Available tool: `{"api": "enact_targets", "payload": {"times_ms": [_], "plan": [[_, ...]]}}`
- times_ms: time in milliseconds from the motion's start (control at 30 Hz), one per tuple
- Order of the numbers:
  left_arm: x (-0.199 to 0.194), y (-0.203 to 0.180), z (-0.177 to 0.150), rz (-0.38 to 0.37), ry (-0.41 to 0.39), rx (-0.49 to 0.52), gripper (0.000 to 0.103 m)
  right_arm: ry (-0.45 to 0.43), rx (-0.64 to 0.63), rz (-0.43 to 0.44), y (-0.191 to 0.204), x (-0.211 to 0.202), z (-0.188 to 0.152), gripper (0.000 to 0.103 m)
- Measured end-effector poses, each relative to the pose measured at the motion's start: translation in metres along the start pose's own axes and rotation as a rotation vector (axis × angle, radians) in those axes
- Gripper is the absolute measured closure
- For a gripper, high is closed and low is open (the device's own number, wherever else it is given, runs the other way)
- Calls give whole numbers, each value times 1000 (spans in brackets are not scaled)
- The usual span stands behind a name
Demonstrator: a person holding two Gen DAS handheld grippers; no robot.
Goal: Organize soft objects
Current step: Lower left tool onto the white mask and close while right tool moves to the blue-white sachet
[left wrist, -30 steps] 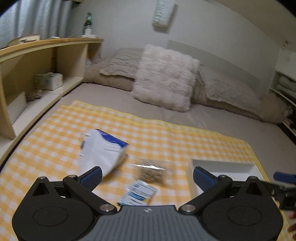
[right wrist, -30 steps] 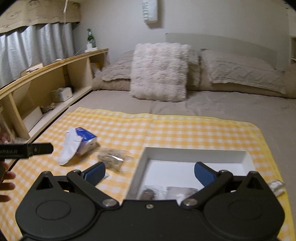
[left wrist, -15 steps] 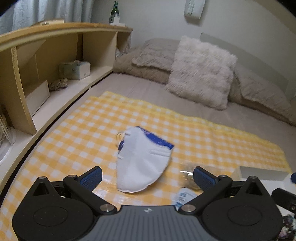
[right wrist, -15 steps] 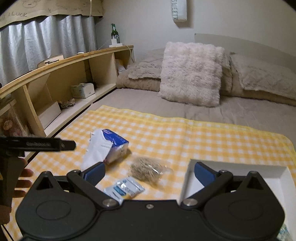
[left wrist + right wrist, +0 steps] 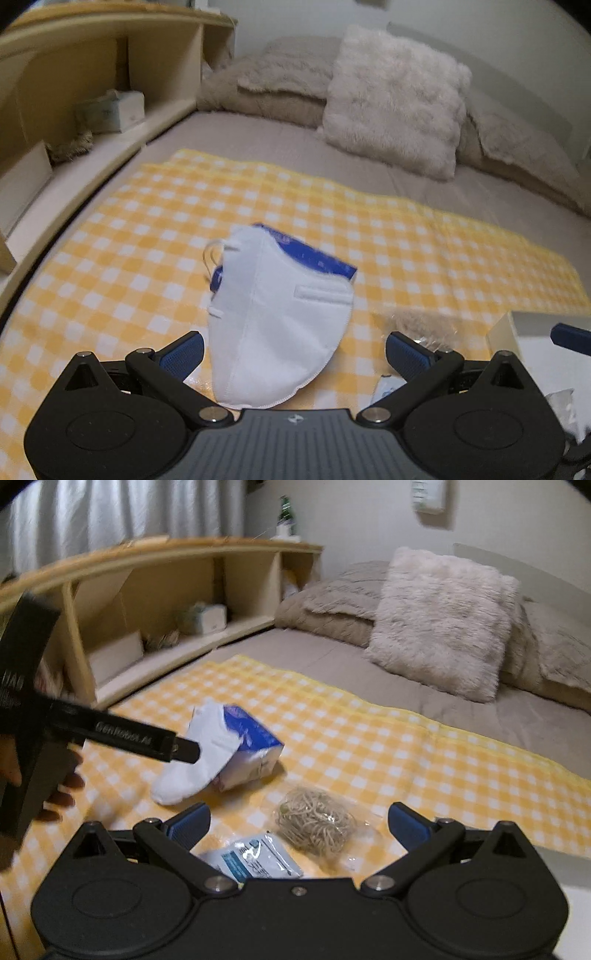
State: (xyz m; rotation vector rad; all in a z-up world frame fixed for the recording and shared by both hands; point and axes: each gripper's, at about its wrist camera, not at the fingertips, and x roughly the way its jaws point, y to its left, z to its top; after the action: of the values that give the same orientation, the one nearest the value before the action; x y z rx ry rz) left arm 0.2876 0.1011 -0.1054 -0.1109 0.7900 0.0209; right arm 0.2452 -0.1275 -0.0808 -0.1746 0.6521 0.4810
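Mask point(image 5: 273, 317) propped against blue pack point(image 5: 251, 747) on checked cloth point(image 5: 406, 236), between the spread, empty left gripper point(image 5: 293, 345) fingers. Right of mask: noodle bag point(image 5: 317, 823), sachet point(image 5: 255, 858), right gripper point(image 5: 297, 823) spread wide, empty.

The setting was a bedroom in a home. A bed point(image 5: 295, 657) with a taupe sheet held a fluffy cream cushion point(image 5: 439, 622) leaning on flat beige pillows point(image 5: 332, 602), and a yellow-and-white checked cloth point(image 5: 369, 746) lay spread over the mattress. Beside the bed ran a low wooden shelf unit point(image 5: 177, 576) holding a tissue box point(image 5: 210, 618), with a green bottle point(image 5: 284, 515) on top and pale curtains point(image 5: 110, 517) behind it.
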Motion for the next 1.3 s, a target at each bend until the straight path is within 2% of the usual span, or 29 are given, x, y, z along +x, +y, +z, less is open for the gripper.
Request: {"api": "enact_targets", "payload": {"times_ms": [133,267,400,467,600,667,800,900,967,1000,1067,1167,1233,1300], "plan": [[23,4,-1,10,51,1,0,47,-97,65,3,22,-10,0],[41,15,-1,9,93,-70,0,108,-175,151,9,45,-19,0],[54,20,-1,2,123,-120,0,139,-239,201,17,63,-23,0],[58,17,-1,-2,127,-111,2,169,-255,215,21,71,-22,0],[65,16,2,3,132,-121,11,172,-252,240,23,81,-22,0],[68,19,1,2,141,-141,19,186,-253,242,22,89,-23,0],[77,29,-1,12,187,-182,28,232,-250,262,22,99,-28,0],[79,35,-2,10,194,-197,41,253,-259,296,24,103,-29,0],[78,37,-2,19,193,-196,57,273,-280,306,27,105,-31,0],[77,37,-2,26,193,-193,60,280,-289,310,28,106,-31,0],[77,37,-3,51,197,-175,74,286,-292,323,29,107,-31,0],[75,39,-5,50,204,-158,89,316,-273,364,29,109,-32,0],[75,39,-6,46,211,-149,94,369,-253,421,30,109,-33,0],[76,41,-6,37,217,-147,94,402,-277,455,35,106,-32,1]]}}
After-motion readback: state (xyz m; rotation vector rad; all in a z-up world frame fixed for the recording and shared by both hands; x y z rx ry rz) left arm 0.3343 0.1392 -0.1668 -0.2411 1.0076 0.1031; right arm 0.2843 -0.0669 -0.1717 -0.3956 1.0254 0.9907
